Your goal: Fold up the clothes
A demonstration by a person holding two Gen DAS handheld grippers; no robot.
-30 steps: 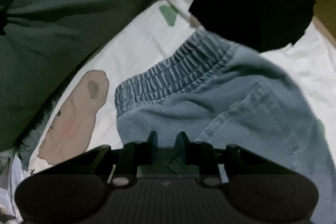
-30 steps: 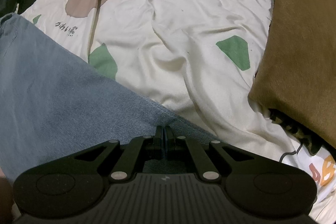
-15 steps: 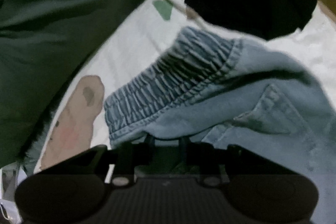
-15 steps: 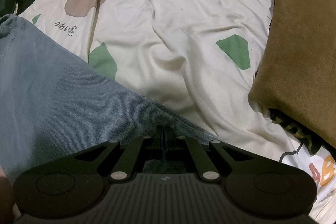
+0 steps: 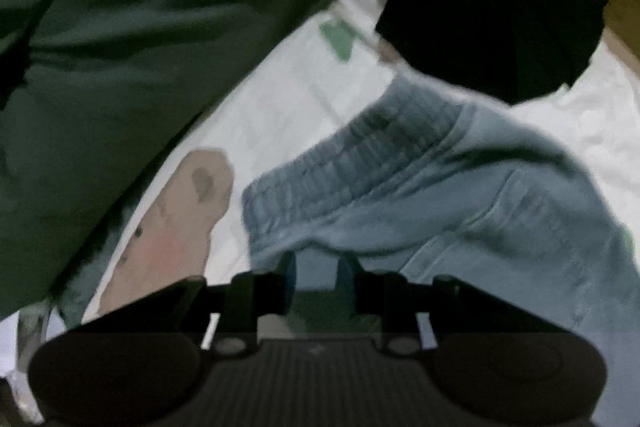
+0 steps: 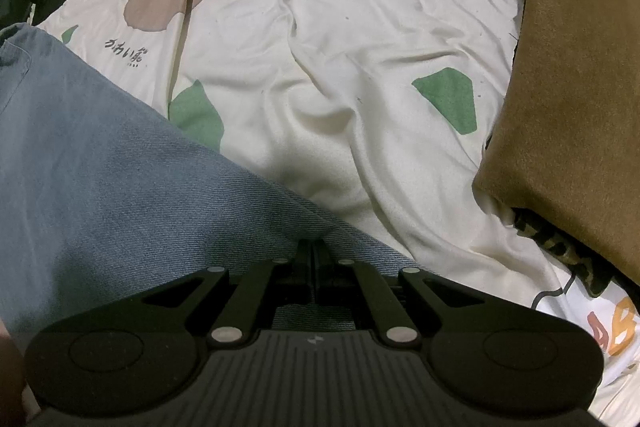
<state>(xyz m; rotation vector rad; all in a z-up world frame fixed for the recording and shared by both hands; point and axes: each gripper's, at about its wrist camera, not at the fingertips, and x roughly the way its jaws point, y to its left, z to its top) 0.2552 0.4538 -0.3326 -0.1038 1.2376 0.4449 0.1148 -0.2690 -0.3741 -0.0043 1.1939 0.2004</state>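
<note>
In the left wrist view, the light blue denim trousers (image 5: 460,195) lay across the middle and right of the frame, their gathered elastic waistband running from the centre up toward the upper right, with a pocket seam at the right. The left gripper (image 5: 316,267) sat at the bottom centre, its two fingers standing apart with a fold of the denim bunched between them just below the waistband; the picture was blurred there, so whether the pads pressed on the cloth could not be told. A dark green garment (image 5: 140,47) filled the upper left, and a black rounded shape (image 5: 488,15) hung at the upper right over the waistband's far end. A white bedsheet (image 5: 280,99) printed with a brown bear lay beneath.

In the right wrist view, the same trousers (image 6: 100,179) spread over the lower left of the frame. The right gripper (image 6: 314,251) at bottom centre had its fingers drawn together, pinching the edge of the denim. The cream sheet (image 6: 340,67), with bear, green and red patches, covered the centre, and a brown cushion (image 6: 572,99) stood along the right edge.
</note>
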